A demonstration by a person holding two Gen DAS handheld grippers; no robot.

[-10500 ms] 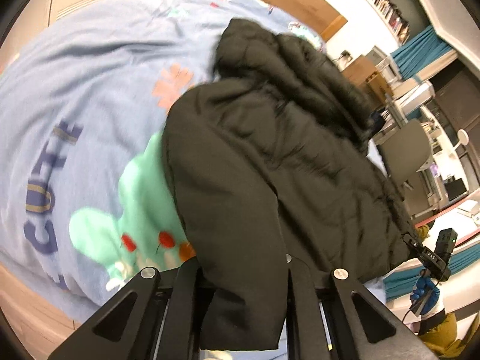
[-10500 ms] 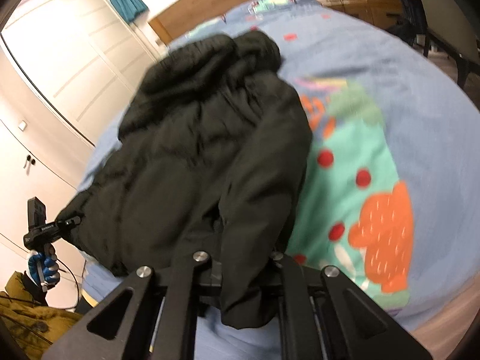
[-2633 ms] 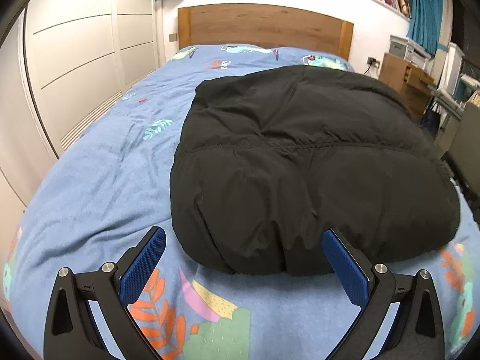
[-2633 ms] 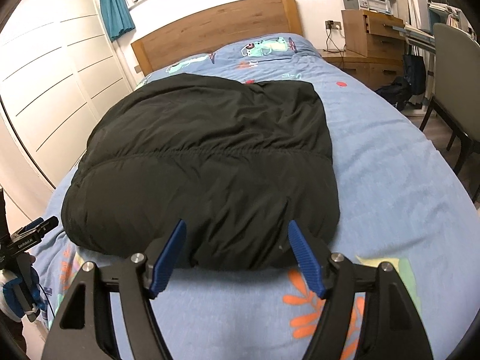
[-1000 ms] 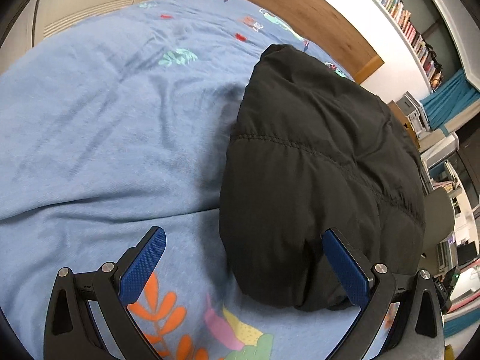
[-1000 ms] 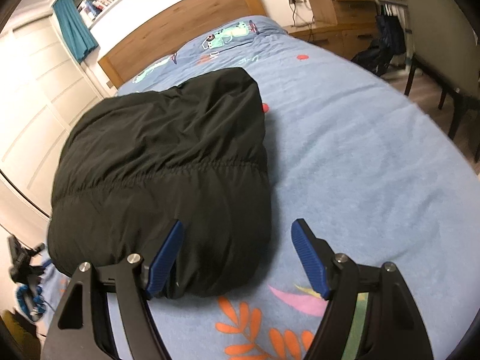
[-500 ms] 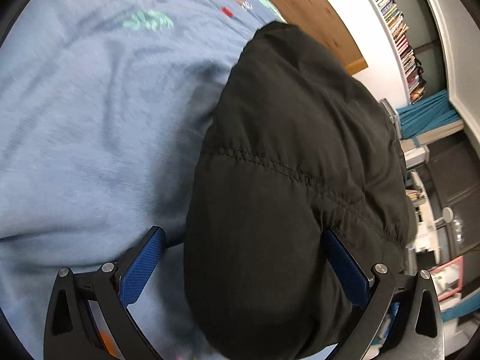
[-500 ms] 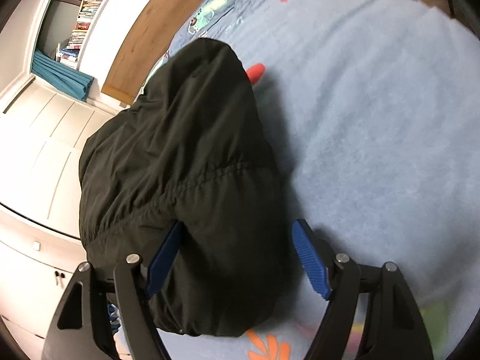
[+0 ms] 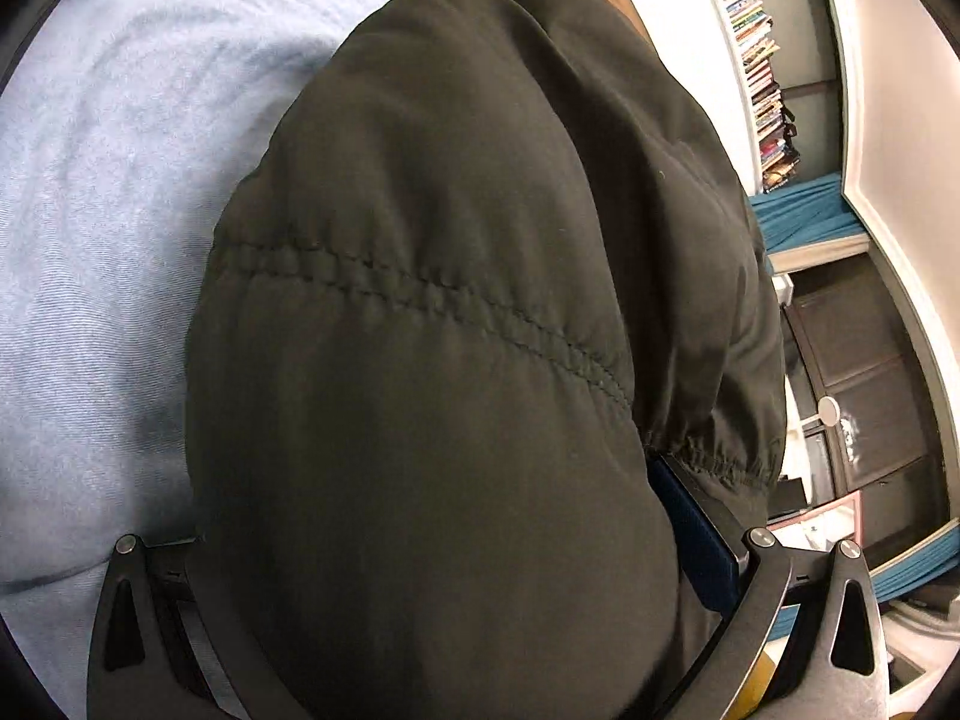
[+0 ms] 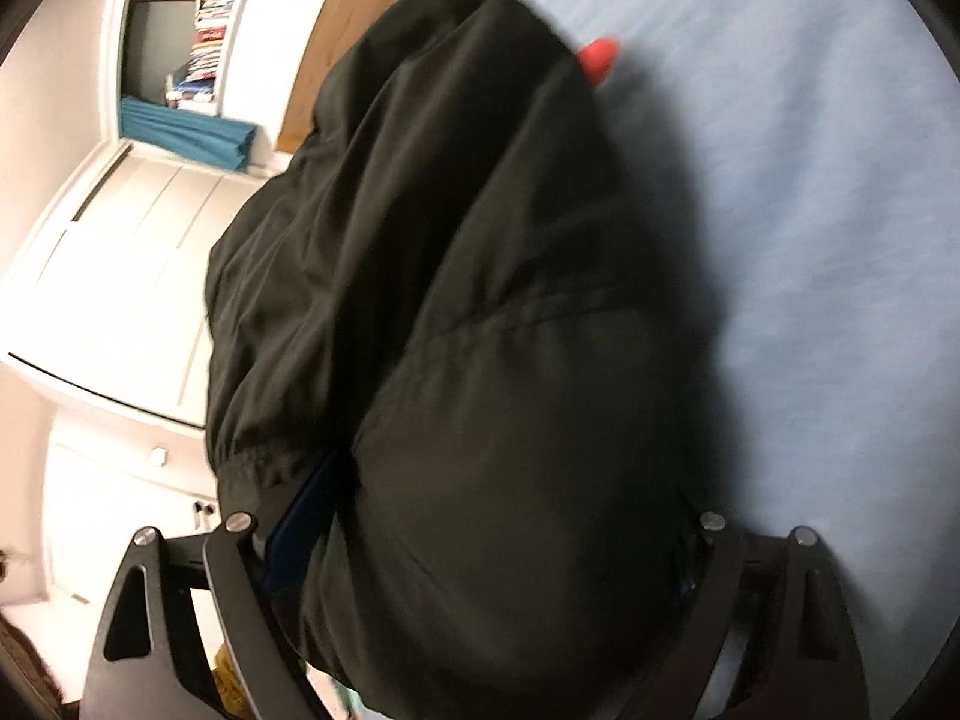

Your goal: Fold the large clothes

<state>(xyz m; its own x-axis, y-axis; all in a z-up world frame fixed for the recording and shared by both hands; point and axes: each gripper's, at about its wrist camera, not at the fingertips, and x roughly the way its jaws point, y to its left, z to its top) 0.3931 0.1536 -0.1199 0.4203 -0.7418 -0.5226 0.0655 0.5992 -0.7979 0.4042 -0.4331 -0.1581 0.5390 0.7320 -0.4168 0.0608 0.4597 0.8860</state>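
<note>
A folded black padded jacket [image 9: 456,312] lies on the blue bed cover [image 9: 102,192] and fills most of both views; it shows in the right wrist view [image 10: 480,360] too. My left gripper [image 9: 432,564] stands wide open around the jacket's near left corner; the bulk of the fabric sits between the jaws and one blue pad [image 9: 696,540] shows on the right. My right gripper [image 10: 480,546] stands wide open around the near right corner, its blue pad [image 10: 306,528] showing on the left. The other pads are hidden by fabric.
The blue bed cover [image 10: 810,192] stretches beyond the jacket. A wooden headboard [image 10: 342,30] stands at the far end. White wardrobe doors [image 10: 120,276] are on one side, and bookshelves [image 9: 762,60] and teal curtains [image 9: 804,216] on the other.
Both grippers have moved forward and down onto the jacket's near corners. The jacket's bulk now sits between the open jaws of each and hides some pads.
</note>
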